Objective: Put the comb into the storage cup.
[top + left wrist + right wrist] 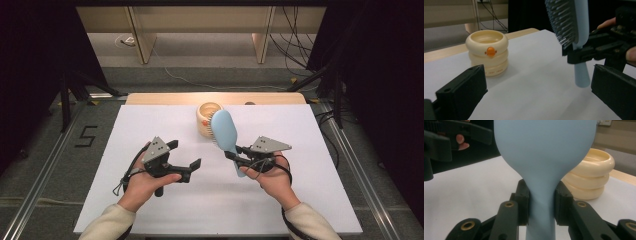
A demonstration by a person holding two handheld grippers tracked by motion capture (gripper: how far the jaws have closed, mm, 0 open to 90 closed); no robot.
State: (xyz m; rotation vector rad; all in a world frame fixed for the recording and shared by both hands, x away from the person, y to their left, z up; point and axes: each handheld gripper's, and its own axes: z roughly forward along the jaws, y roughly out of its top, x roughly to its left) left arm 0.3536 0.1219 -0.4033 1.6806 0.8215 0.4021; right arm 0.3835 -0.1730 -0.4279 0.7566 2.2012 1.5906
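Observation:
A light blue hairbrush [224, 129] stands upright, head up, above the white table sheet [140, 130]. My right gripper [234, 153] is shut on its handle just below the head. In the right gripper view the two pads press on the narrow neck of the hairbrush [544, 150] from both sides, at my right gripper [541, 205]. My left gripper [185, 154] hangs open and empty to the left of the brush. In the left gripper view its jaws [537, 100] stand wide apart, with the bristles of the hairbrush [561, 20] and the right gripper [584, 53] ahead on the right.
A cream ringed cup [205, 114] with an orange knob stands on the sheet just behind the brush; the cup [487, 53] lies ahead to the left of my left gripper. The wooden table edge [165, 98] runs along the back. Cables and furniture legs lie on the floor beyond.

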